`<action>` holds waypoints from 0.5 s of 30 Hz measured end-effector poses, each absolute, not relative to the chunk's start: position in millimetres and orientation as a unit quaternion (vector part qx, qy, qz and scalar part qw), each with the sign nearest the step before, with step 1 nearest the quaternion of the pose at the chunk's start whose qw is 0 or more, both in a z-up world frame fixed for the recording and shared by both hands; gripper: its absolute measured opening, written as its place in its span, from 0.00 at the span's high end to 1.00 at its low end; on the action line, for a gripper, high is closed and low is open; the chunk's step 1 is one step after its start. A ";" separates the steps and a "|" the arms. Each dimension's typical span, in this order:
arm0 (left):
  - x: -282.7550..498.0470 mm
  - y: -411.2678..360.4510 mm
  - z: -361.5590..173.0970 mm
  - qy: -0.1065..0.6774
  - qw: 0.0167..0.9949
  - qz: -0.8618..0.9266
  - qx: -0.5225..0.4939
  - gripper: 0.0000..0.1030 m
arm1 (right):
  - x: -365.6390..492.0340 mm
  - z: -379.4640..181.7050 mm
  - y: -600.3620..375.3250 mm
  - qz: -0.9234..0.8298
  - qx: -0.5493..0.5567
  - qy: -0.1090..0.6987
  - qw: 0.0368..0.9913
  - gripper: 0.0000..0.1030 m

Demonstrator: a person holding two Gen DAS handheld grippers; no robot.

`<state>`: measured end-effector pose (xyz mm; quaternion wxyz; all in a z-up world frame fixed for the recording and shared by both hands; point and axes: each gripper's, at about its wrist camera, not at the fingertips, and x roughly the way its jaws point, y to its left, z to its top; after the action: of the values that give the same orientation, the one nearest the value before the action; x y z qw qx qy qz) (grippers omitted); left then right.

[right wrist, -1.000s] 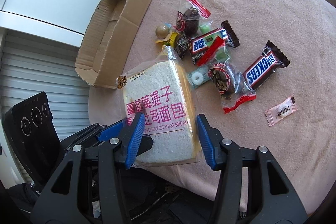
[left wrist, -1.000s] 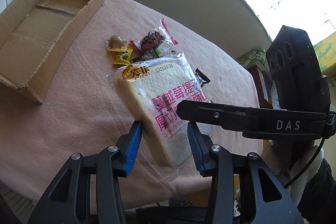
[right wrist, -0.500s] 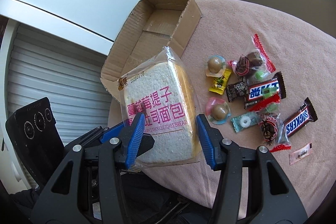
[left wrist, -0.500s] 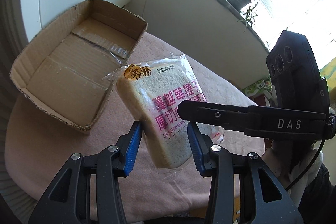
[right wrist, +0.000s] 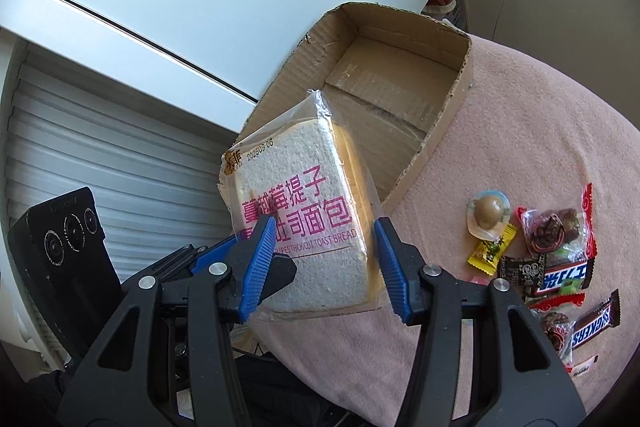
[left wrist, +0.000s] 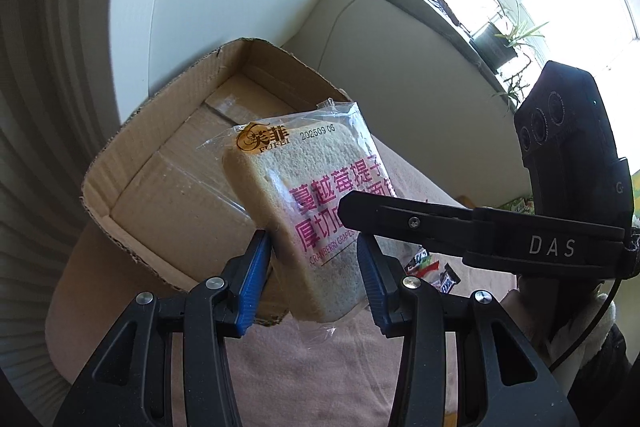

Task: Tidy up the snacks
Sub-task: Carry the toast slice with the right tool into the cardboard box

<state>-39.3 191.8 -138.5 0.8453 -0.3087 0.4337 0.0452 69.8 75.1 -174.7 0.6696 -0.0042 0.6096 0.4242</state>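
Both your left gripper (left wrist: 314, 277) and right gripper (right wrist: 326, 263) pinch the wrapped toast bread (right wrist: 300, 227), which hangs tilted above the near edge of the cardboard box (right wrist: 400, 83). Loose candies (right wrist: 536, 251) lie right on the pink surface (right wrist: 540, 131).

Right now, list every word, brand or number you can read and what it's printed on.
"FUFEI", "202509 06": bread bag.
"CRANBERRI GRAPES", cut off by the fingers: same bag.
"THICK CUT TOAST BREAD": same bag, right wrist view.
Pink Chinese characters on the bag: partly hidden.
"DAS": right gripper body.
"SNICKERS": brown bar.
Black candy wrapper and small white sachet: too small to read.
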 end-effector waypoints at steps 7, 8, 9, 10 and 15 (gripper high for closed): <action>-38.6 213.7 -151.2 0.439 0.839 0.072 -0.313 0.59 | 76.6 -188.8 107.9 0.431 -0.014 0.616 0.659 0.48; -40.4 215.4 -151.3 0.440 0.838 0.076 -0.314 0.59 | 75.4 -188.3 109.3 0.433 -0.016 0.616 0.658 0.48; -37.7 217.6 -153.2 0.441 0.836 0.078 -0.315 0.59 | 75.3 -190.3 112.9 0.434 -0.019 0.615 0.658 0.48; -37.1 219.6 -155.4 0.443 0.835 0.081 -0.316 0.59 | 75.4 -192.6 117.7 0.434 -0.021 0.616 0.658 0.48; -36.2 224.4 -161.0 0.449 0.830 0.090 -0.318 0.59 | 76.3 -202.2 129.4 0.435 -0.026 0.620 0.653 0.48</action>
<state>-36.2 224.4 -161.0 0.8301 -0.3182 0.4490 0.0896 76.3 129.4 -202.2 0.6526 -0.0255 0.6201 0.4346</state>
